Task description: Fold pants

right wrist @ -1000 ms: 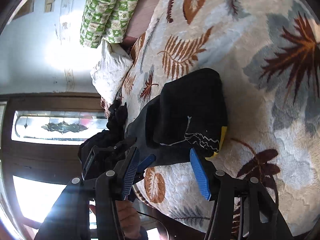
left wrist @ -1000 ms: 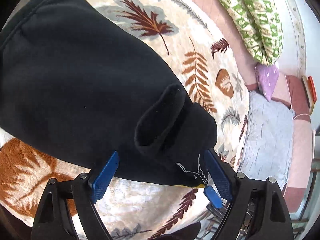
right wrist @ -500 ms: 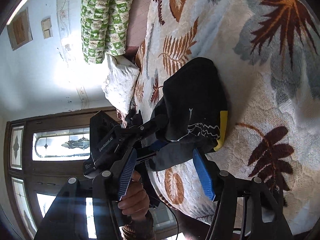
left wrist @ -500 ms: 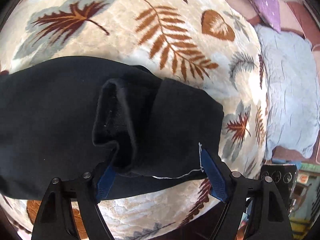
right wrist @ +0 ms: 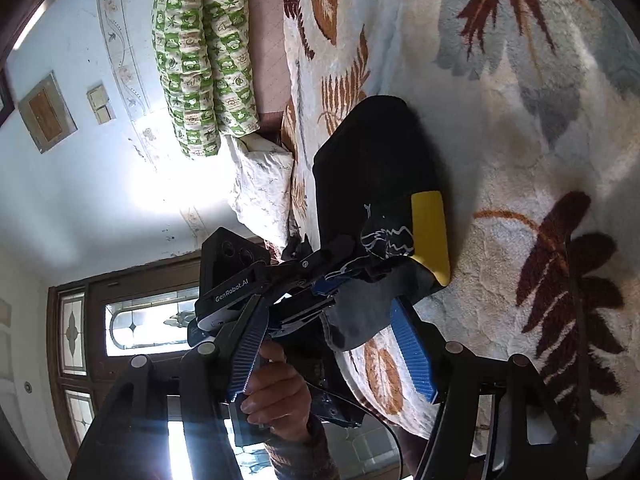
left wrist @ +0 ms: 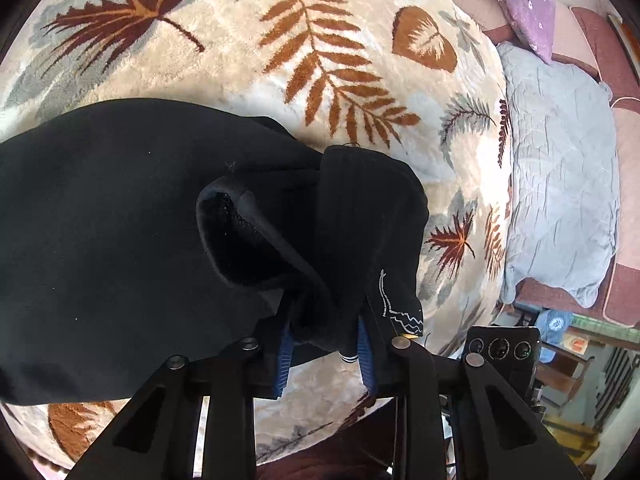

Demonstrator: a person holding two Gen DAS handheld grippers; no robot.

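Jaws of left gripper (left wrist: 323, 354) clamp black pants (left wrist: 120, 220), hiding pads.

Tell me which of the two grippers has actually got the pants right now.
The left gripper: its blue jaws are shut on a bunched edge of the black pants. The right gripper has its jaws spread wide, holding nothing.

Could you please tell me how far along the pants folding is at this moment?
Done: the black pants lie doubled into a compact bundle on the leaf-print blanket. In hand: the left gripper has its jaws shut on the cuff end, while the right gripper is open beside it, holding nothing. Left: laying that end over and releasing it.
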